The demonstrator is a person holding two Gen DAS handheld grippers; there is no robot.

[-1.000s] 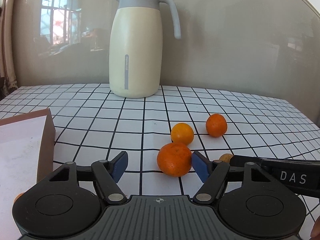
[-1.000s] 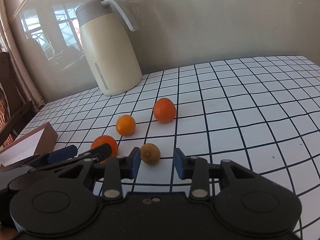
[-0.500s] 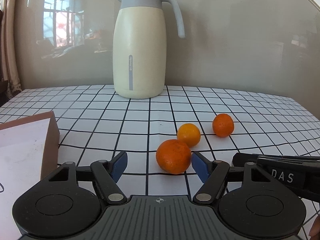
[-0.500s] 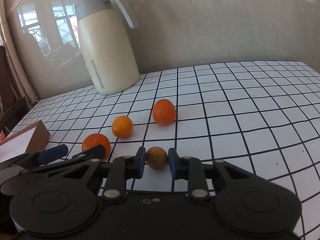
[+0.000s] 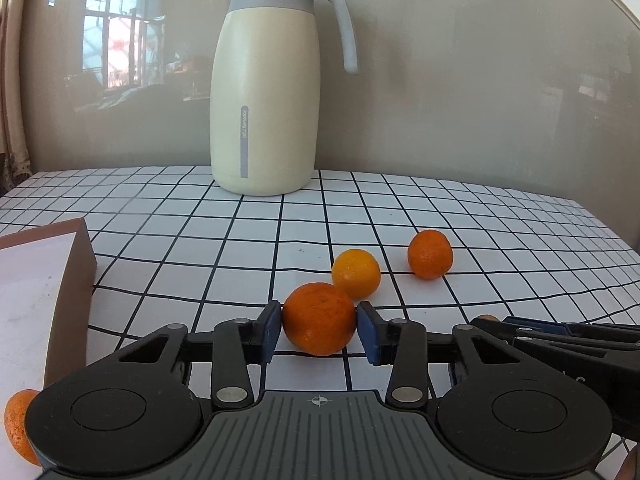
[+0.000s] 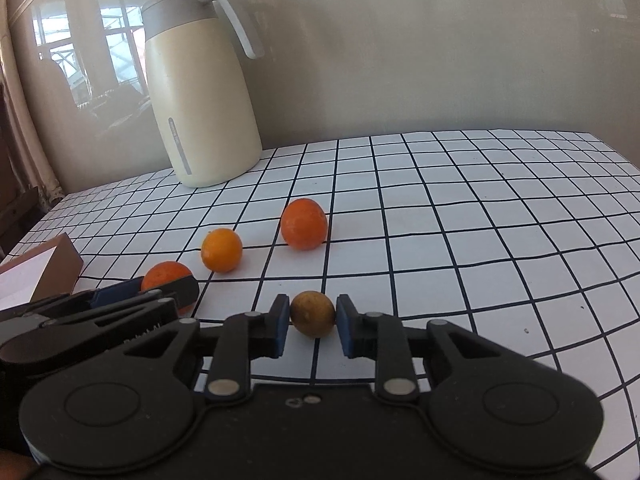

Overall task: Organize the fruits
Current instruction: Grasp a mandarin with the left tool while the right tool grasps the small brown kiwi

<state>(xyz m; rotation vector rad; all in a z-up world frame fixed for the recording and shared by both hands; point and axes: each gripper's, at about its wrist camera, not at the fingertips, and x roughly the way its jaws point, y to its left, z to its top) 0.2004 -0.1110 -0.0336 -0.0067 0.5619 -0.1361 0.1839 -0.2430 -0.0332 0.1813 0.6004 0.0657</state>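
My left gripper (image 5: 319, 332) is shut on a large orange (image 5: 319, 319) low over the checked tablecloth; it also shows in the right wrist view (image 6: 166, 278). My right gripper (image 6: 313, 325) is shut on a small brown fruit (image 6: 312, 313). A yellow-orange fruit (image 5: 355, 273) and a darker orange (image 5: 430, 254) lie on the cloth just beyond; they show in the right wrist view as the yellow-orange fruit (image 6: 221, 249) and the darker orange (image 6: 303, 223). Another orange (image 5: 18, 426) sits at the lower left by the box.
A brown box with a white inside (image 5: 40, 292) stands at the left, also seen in the right wrist view (image 6: 40, 272). A tall cream thermos jug (image 5: 266, 92) stands at the back by the wall. The right gripper's body (image 5: 560, 344) lies close on the left gripper's right.
Both grippers closed: the left on the large orange, the right on the small brown fruit. Both views have dropped lower and nearer the table.
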